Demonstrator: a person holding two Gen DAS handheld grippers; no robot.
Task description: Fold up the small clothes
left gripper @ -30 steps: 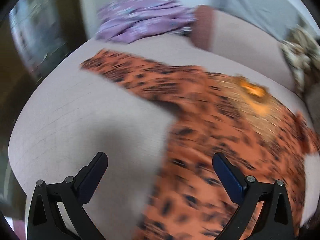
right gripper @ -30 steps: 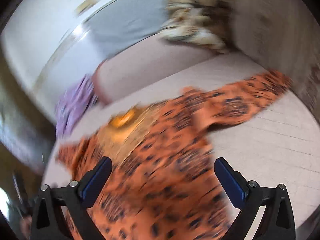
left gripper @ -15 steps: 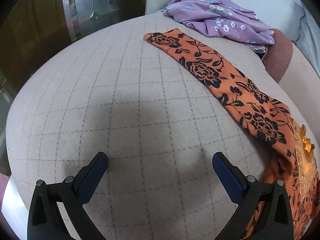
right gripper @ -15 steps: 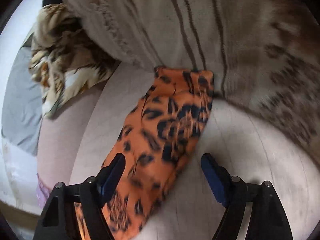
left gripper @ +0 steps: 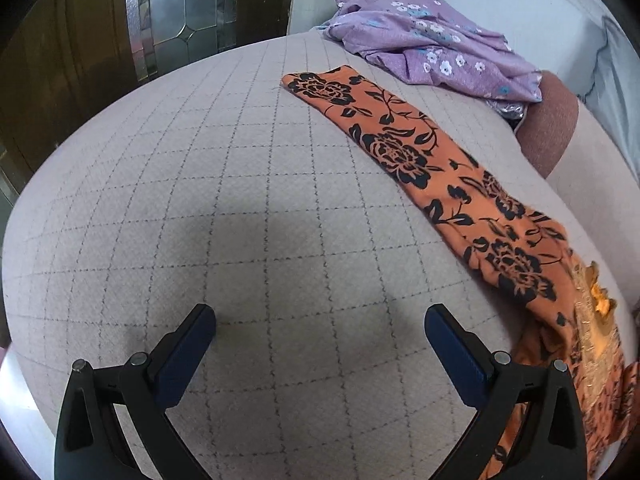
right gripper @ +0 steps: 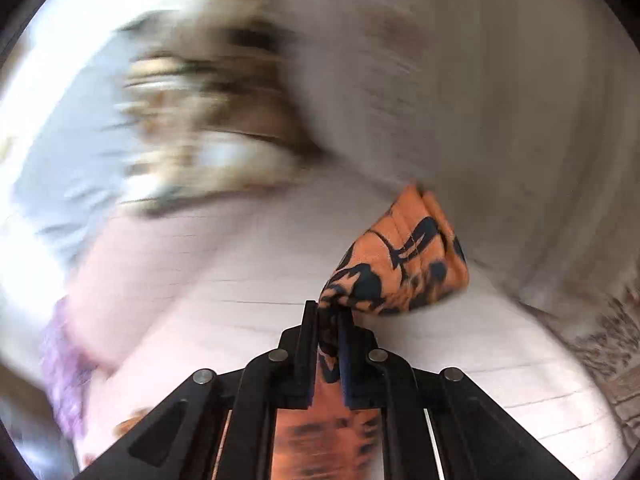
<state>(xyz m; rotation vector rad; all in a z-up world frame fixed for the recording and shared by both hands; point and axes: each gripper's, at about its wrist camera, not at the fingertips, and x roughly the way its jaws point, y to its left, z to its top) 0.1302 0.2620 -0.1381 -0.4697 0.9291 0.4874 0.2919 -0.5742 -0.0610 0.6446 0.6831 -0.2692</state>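
Note:
An orange garment with black flowers (left gripper: 424, 152) lies on the pale quilted bed (left gripper: 240, 184). One sleeve stretches flat to the upper middle of the left wrist view, its body bunched at the lower right. My left gripper (left gripper: 320, 332) hangs open over bare bed, left of that sleeve, holding nothing. In the blurred right wrist view my right gripper (right gripper: 328, 312) is shut on the garment's other sleeve (right gripper: 400, 264). The cuff end sticks out past the fingertips, lifted and crumpled.
A purple flowered garment (left gripper: 424, 48) lies heaped at the bed's far edge by a brown bolster (left gripper: 548, 132). A tan patterned cloth (right gripper: 208, 120) and a beige striped blanket (right gripper: 480, 100) lie beyond the right gripper. A dark wooden door with glass (left gripper: 176, 12) stands at left.
My right gripper swung to the right sleeve, closed on it and lifted the cuff. My left gripper swung left off the garment's body to bare bed, then held still.

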